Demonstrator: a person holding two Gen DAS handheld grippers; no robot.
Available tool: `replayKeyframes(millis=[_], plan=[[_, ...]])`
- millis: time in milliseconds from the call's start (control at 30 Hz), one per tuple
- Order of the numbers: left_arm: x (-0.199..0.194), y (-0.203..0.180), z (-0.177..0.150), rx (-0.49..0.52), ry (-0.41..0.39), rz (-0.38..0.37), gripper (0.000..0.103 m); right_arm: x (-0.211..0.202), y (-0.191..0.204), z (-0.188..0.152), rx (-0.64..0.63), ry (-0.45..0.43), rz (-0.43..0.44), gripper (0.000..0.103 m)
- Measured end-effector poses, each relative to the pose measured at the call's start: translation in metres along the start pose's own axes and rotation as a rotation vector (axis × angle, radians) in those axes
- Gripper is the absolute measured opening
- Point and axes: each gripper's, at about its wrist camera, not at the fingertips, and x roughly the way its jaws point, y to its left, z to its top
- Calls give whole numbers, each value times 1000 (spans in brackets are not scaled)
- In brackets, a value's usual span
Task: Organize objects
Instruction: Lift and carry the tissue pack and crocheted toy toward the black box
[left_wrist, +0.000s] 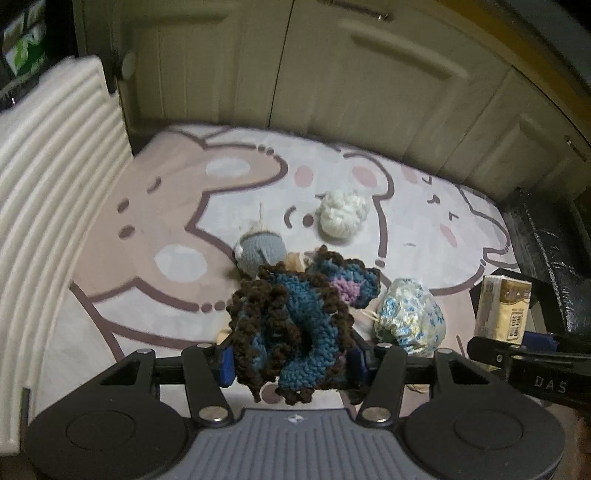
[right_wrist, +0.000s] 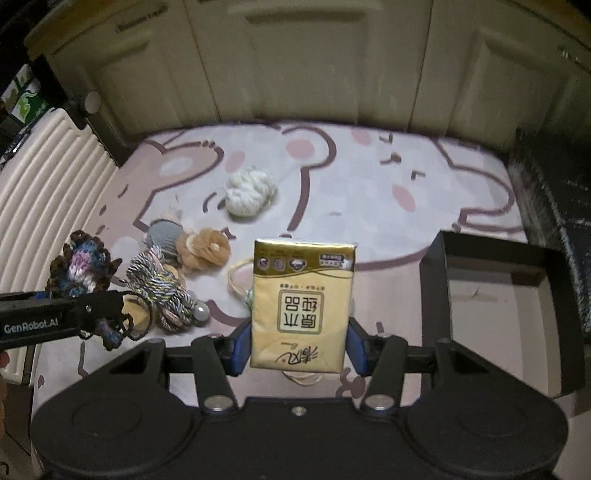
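Observation:
My left gripper (left_wrist: 291, 365) is shut on a crocheted piece (left_wrist: 295, 317) of blue, brown and pink yarn, held up above the mat. The right wrist view shows the same piece (right_wrist: 83, 269) at the far left. My right gripper (right_wrist: 299, 350) is shut on a gold tissue pack (right_wrist: 301, 302), which stands upright between the blue pads; the pack (left_wrist: 502, 310) also shows at the right edge of the left wrist view. On the bear-print mat (right_wrist: 369, 192) lie a white yarn ball (right_wrist: 249, 194), a grey knitted item (right_wrist: 164, 236), a tan scrunchie (right_wrist: 205, 247) and a striped cord bundle (right_wrist: 162, 291).
A blue-and-white floral pouch (left_wrist: 410, 321) lies by the held crochet. An open black box (right_wrist: 498, 302) stands at the mat's right edge. A white ribbed panel (left_wrist: 48, 184) borders the left side, and cream cupboard doors (right_wrist: 295, 74) stand behind.

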Motion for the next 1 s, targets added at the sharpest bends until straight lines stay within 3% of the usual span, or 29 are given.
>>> replayKeyframes(millis=[433, 767, 1000], plan=[[-34, -14, 2, 50, -126, 55, 57, -39, 3, 3, 11, -152, -6, 53], [-44, -31, 5, 122, -187, 136, 57, -54, -1, 1, -24, -214, -57, 53], [-42, -44, 8, 134, -202, 134, 57, -59, -12, 4, -25, -248, -82, 53]])
